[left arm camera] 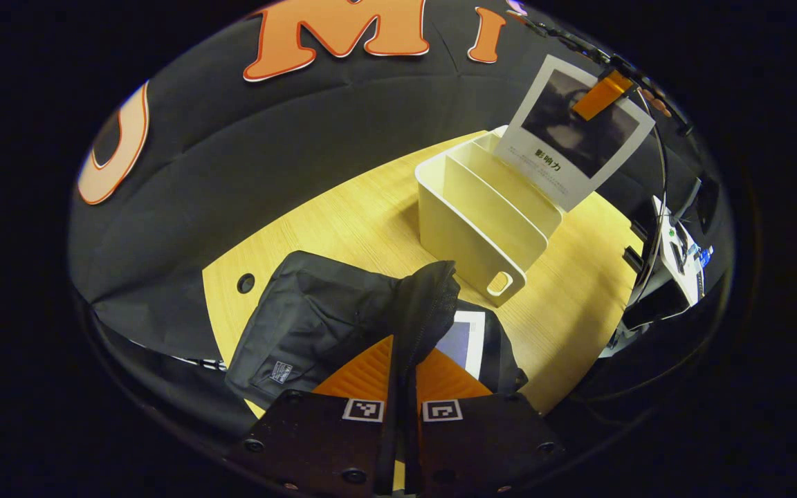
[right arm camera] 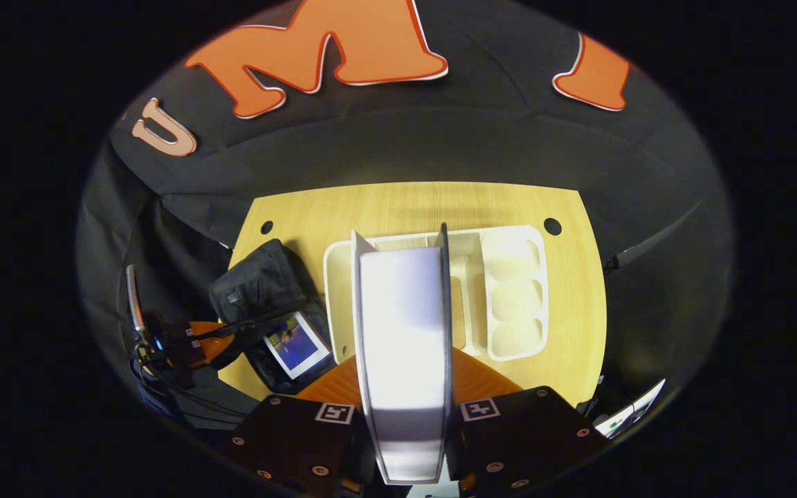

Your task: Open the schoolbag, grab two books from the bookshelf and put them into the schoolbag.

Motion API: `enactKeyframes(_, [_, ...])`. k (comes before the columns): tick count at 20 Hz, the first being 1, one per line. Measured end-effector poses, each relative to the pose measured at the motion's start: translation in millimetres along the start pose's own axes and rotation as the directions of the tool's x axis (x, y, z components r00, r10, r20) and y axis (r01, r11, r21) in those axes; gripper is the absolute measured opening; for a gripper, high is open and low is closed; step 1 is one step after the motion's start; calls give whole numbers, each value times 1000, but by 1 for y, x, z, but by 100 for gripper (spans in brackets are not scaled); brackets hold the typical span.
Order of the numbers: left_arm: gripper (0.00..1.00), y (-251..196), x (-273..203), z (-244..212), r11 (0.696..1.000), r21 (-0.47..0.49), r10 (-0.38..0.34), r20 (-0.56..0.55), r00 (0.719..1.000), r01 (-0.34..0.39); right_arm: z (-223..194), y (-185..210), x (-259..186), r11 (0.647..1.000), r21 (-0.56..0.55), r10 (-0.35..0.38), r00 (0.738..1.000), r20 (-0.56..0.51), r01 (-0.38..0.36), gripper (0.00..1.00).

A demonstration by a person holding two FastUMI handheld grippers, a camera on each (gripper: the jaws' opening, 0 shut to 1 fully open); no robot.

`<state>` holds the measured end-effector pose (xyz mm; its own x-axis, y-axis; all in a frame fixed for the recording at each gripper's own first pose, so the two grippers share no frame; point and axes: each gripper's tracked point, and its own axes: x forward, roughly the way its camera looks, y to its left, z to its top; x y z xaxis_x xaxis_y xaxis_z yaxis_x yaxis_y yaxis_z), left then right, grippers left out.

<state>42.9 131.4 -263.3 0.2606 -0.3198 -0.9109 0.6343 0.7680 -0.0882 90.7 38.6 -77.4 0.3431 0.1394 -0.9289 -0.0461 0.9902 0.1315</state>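
Observation:
In the left gripper view the black schoolbag [left arm camera: 315, 325] lies on the wooden table, and my left gripper [left arm camera: 404, 363] is shut on its zipper flap, holding the flap up. A book with a blue cover [left arm camera: 466, 340] lies inside the opened bag. The white bookshelf [left arm camera: 481, 221] stands behind the bag. Above it a white book with a dark picture [left arm camera: 575, 135] hangs in the air. In the right gripper view my right gripper [right arm camera: 405, 377] is shut on that book [right arm camera: 405, 325], seen edge-on above the bookshelf [right arm camera: 512, 290]. The bag [right arm camera: 260, 283], the blue book [right arm camera: 296, 342] and the left gripper [right arm camera: 198, 342] lie to the lower left.
The round wooden table [left arm camera: 343, 221] has cable holes near its edge [left arm camera: 245, 283]. Cables and small devices [left arm camera: 675, 256] sit past the table's right side. The bookshelf's compartments look bare, with three round trays [right arm camera: 512, 297] on its right part.

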Motion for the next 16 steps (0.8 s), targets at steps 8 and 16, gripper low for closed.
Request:
enactKeyframes(8, [7, 4, -1, 0, 1000, 18, -26, 24, 999, 25, -27, 43, -66, 982, 95, 148, 981, 129, -160, 40])
enactKeyframes(16, [6, 16, -17, 25, 997, 53, -53, 105, 993, 48, -73, 111, -38, 916, 211, 308, 936, 171, -340, 40])
